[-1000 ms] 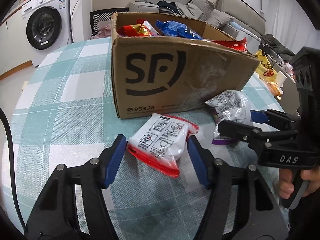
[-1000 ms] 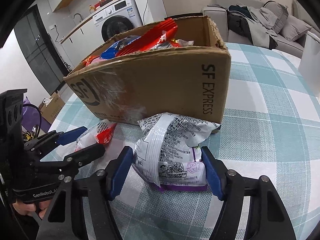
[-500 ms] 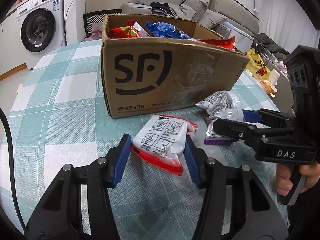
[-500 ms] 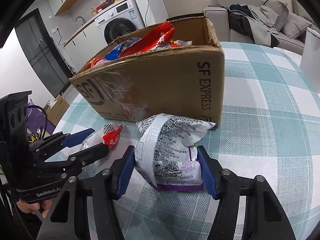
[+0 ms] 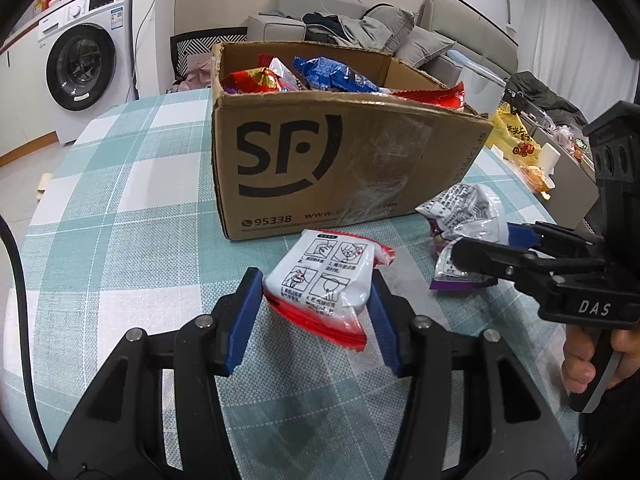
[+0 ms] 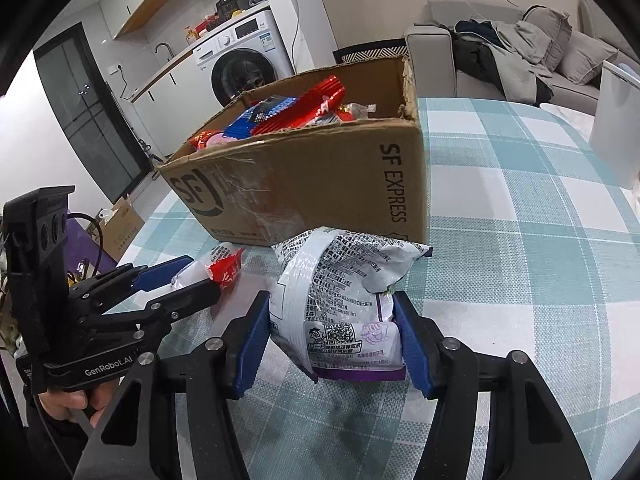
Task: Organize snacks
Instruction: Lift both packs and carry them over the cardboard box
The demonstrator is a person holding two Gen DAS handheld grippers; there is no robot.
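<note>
You have a packet in each gripper, both just in front of the cardboard box (image 5: 336, 168), on the side with the big printed logo. Your left gripper (image 5: 316, 300) is clamped on the red and white packet (image 5: 324, 280); its blue pads press on the two sides, and the packet looks a little raised from the checked tablecloth (image 5: 120, 248), although its red lower edge hangs close to the cloth. Your right gripper (image 6: 332, 332) grasps the silver and purple bag (image 6: 340, 300), close to the box's front right corner. The jaws of both grippers have just been closing, each with its packet between them, and now the pads touch on both.

So, in my judgement, the step in hand is the end of the pick-up: both snacks are taken, but neither is in the box yet. The box already holds many red and blue snacks, up to its rim.

The next move, I think, asks you to lift both packets higher than the box's front wall, carry them over the rim, and release them there. The silver bag is puffy and slippery, so it may slide in the pads.
</note>
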